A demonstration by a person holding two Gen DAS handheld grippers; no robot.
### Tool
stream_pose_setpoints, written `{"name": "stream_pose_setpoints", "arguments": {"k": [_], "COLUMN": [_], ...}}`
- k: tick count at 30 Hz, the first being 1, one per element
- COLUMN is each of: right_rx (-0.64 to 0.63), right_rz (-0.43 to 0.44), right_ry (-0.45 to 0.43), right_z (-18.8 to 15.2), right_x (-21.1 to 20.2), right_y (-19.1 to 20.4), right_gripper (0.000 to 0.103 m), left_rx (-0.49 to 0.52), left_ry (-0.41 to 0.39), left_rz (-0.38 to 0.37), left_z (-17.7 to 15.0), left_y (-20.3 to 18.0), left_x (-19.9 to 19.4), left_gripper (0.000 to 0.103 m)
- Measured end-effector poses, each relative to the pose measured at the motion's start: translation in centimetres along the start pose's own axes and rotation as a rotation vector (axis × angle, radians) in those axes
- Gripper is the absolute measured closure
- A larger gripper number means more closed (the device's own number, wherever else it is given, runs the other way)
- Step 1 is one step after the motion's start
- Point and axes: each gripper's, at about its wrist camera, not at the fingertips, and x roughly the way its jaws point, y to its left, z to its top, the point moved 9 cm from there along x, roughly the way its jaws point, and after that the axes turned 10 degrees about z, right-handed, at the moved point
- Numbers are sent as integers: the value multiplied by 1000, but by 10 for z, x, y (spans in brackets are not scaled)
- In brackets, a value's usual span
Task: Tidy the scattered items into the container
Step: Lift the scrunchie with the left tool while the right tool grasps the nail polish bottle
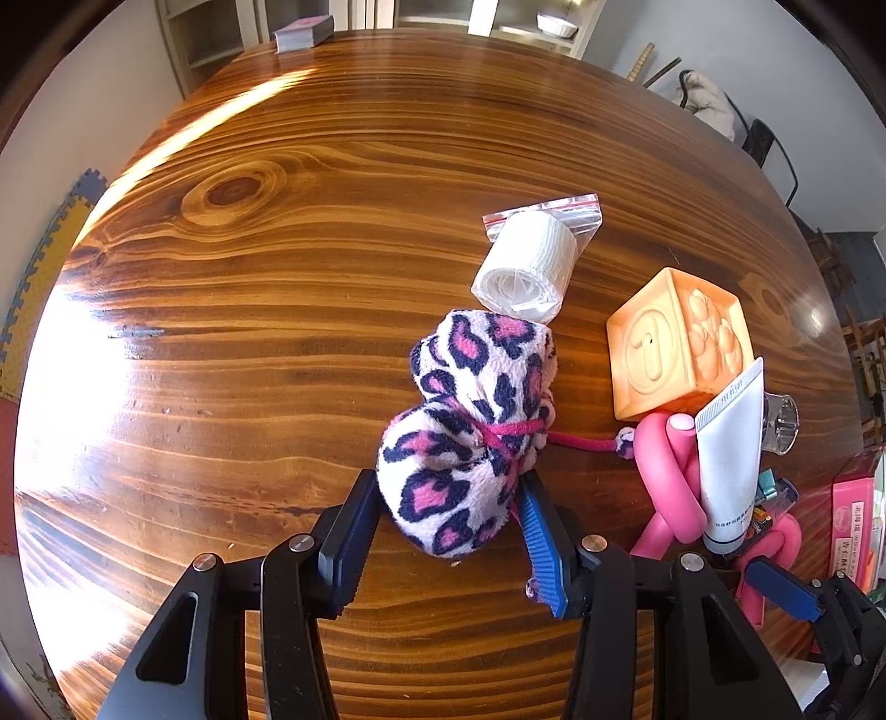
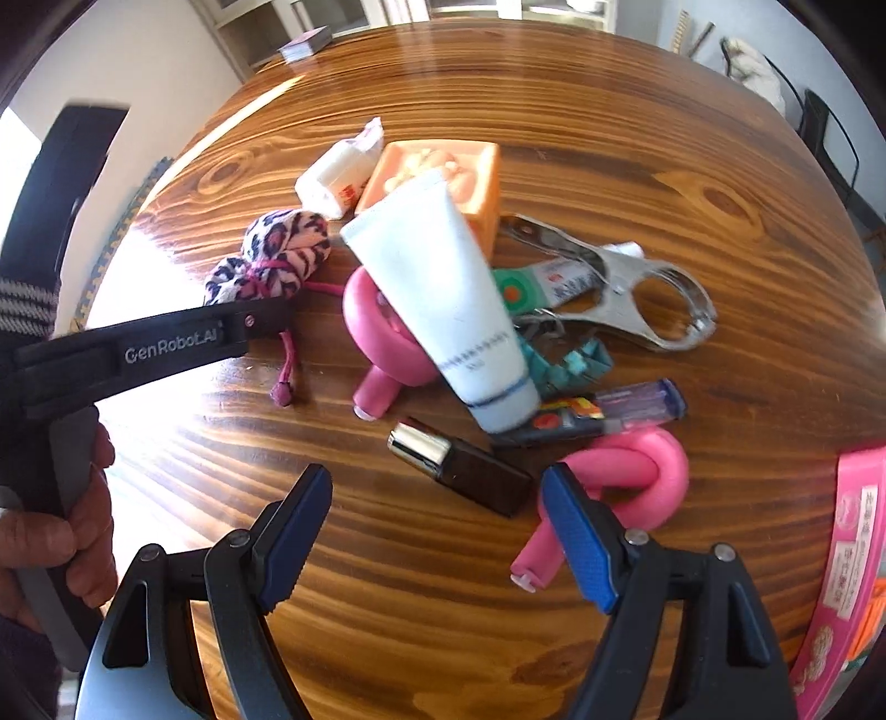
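A leopard-print drawstring pouch [image 1: 470,421] lies on the wooden table [image 1: 249,332]. Its lower end sits between the fingers of my left gripper [image 1: 448,479]. The pads stand right at its sides and do not visibly squeeze it. My right gripper [image 2: 436,487] is open above a dark lipstick case [image 2: 459,468], with a pink foam curler [image 2: 626,476] by its right finger. The pile behind holds a white tube [image 2: 448,293], an orange block [image 2: 437,171], a bagged bandage roll [image 2: 332,177] and metal tongs [image 2: 626,282]. A pink box [image 2: 853,554] stands at the right edge.
A second pink curler [image 2: 382,343], a green-and-white tube [image 2: 542,282], a teal clip [image 2: 570,365] and a pen pack [image 2: 609,410] lie in the pile. A card deck [image 1: 304,33] sits at the far edge. A hand [image 2: 83,531] holds the left gripper's handle.
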Motion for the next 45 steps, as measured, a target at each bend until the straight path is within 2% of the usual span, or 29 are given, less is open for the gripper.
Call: {"name": "stream_pose_setpoints", "arguments": {"k": [4,5,7,11,13,17,22,25,28,30,31,32,40,45], "right_rx": [-54,-52,-46,-59,-54,-26,-1,1,7,15,17,18,14,-7], "right_rz": [-19,-26,-36,-44,-44,0,68,64,52,45,49,51,46,15], "right_ry": [-1,11,10,14,9,8,20,29,28,22,19,15,-4,-14], "right_z": [2,1,-2,-8,-10,-15,-28,-40,-38,-37,-39,-39,-39,-35], "right_x": [11,14,14,11,10,10,8,5,2,0,-3,-3,-2,3], "right_y": [4,2,-6,-12,-14,-14,-10,-11,-14,-17,-20,-21,-19,-9], "right_gripper": [24,36,51,71,76,79,80,80,80,78,72,67,56,55], "left_rx": [6,10,21,47,53,49,39,40,18,-12,-30,-44,-23,26], "left_ry": [-9,-12,-21,-38,-40,-34,-26,-26,-14,0,-2,-7,-46,-45], "left_rz": [15,18,26,53,62,46,9,13,0,-24,-36,-42,10,65], "left_z": [10,11,13,23,24,24,22,21,25,24,24,25,45,40], "left_y": [-9,-9,-9,-18,-22,-16,-16,-13,-4,0,4,5,6,-7], "left_x": [6,6,7,7,9,7,8,8,6,5,4,3,8,24], "left_gripper": [52,52,52,51,51,51,51,51,50,19,18,18,18,19]}}
